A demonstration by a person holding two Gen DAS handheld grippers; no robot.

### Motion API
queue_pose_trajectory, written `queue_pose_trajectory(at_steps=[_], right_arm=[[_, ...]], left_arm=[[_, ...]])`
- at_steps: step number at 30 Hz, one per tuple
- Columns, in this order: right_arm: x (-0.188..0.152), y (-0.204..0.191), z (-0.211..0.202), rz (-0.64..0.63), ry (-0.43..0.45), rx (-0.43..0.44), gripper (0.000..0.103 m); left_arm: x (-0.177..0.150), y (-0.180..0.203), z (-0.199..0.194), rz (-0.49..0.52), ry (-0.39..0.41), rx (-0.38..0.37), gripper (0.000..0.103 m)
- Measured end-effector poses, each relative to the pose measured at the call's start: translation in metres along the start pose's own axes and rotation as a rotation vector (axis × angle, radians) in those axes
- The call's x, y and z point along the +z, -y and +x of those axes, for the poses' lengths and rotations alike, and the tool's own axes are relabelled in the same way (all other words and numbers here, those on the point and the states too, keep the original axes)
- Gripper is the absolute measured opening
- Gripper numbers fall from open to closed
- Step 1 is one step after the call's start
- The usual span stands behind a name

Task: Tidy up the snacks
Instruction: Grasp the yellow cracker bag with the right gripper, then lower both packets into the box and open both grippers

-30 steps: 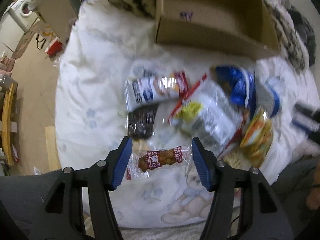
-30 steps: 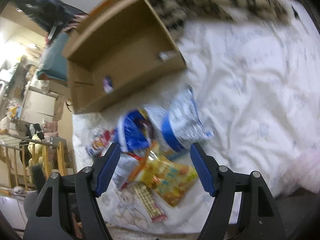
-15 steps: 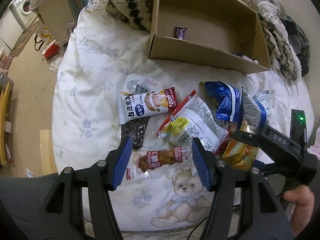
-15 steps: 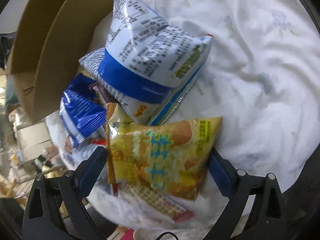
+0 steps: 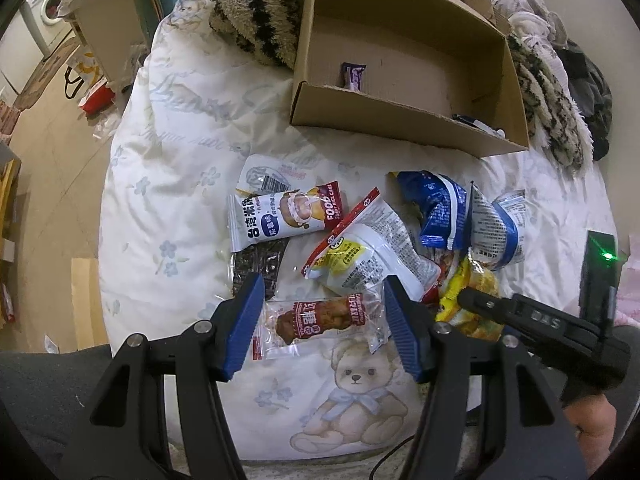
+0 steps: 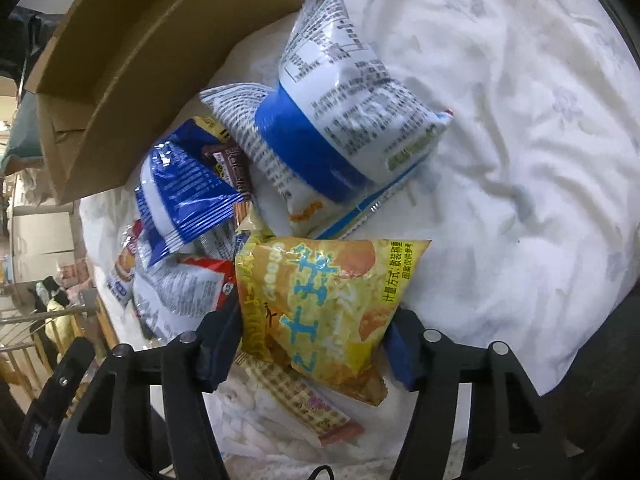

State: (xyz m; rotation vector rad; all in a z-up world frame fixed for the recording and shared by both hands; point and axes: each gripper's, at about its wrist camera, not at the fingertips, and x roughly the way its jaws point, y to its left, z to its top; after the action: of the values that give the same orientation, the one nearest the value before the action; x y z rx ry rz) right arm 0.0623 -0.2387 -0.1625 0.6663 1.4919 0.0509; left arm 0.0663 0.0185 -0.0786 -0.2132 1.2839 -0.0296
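Several snack packets lie in a pile on a white bedspread [image 5: 168, 184]. My left gripper [image 5: 324, 322] is open above a red-labelled clear packet [image 5: 320, 320] that lies between its fingers. My right gripper [image 6: 312, 340] is open, its fingers on either side of a yellow chip bag [image 6: 320, 300]; that bag also shows in the left wrist view [image 5: 472, 292]. A blue-and-white bag [image 6: 344, 120] and a dark blue packet [image 6: 184, 196] lie beyond it. An open cardboard box [image 5: 400, 76] sits behind the pile and holds a small purple packet [image 5: 353, 75].
A striped shaggy blanket [image 5: 256, 12] lies behind the box. The bed's left edge drops to a floor with a red bag [image 5: 98, 98] and a washing machine [image 5: 48, 16]. A long wafer bar [image 6: 296, 404] lies under the yellow bag.
My right gripper has dropped down onto the pile and now straddles the yellow chip bag. My left gripper has stayed over the red-labelled packet.
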Motion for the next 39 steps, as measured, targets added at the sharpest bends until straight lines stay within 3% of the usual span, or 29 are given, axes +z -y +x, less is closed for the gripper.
queue_pose_trajectory(at_steps=[8,12,19,22,27,31,39], right_arm=[[0.000,-0.004,-0.053,-0.088,0.007,0.105,0.064],[0.011,-0.020,-0.088,-0.238,0.018,0.239,0.064],[0.036,-0.049,-0.152,-0.470,0.243,0.250,0.064],[0.043,-0.068,-0.167,-0.558,0.339,0.216,0.064],[0.058,-0.101,-0.173,-0.638,0.441,0.177,0.064],[0.071,-0.117,-0.169,-0.651,0.467,0.188,0.064],[0.120,-0.124,-0.142,-0.579,0.440,0.261,0.064]], left_arm=[[0.000,-0.002,-0.008,-0.009,0.025,0.000,0.057],[0.012,0.000,-0.024,-0.004,0.054,-0.041,0.057],[0.058,0.012,-0.057,0.077,0.156,-0.011,0.057],[0.078,0.022,-0.062,0.119,0.185,0.015,0.057],[0.110,0.039,-0.062,0.162,0.232,0.026,0.057],[0.131,0.050,-0.056,0.180,0.263,0.023,0.057],[0.159,0.058,-0.019,0.182,0.282,0.021,0.057]])
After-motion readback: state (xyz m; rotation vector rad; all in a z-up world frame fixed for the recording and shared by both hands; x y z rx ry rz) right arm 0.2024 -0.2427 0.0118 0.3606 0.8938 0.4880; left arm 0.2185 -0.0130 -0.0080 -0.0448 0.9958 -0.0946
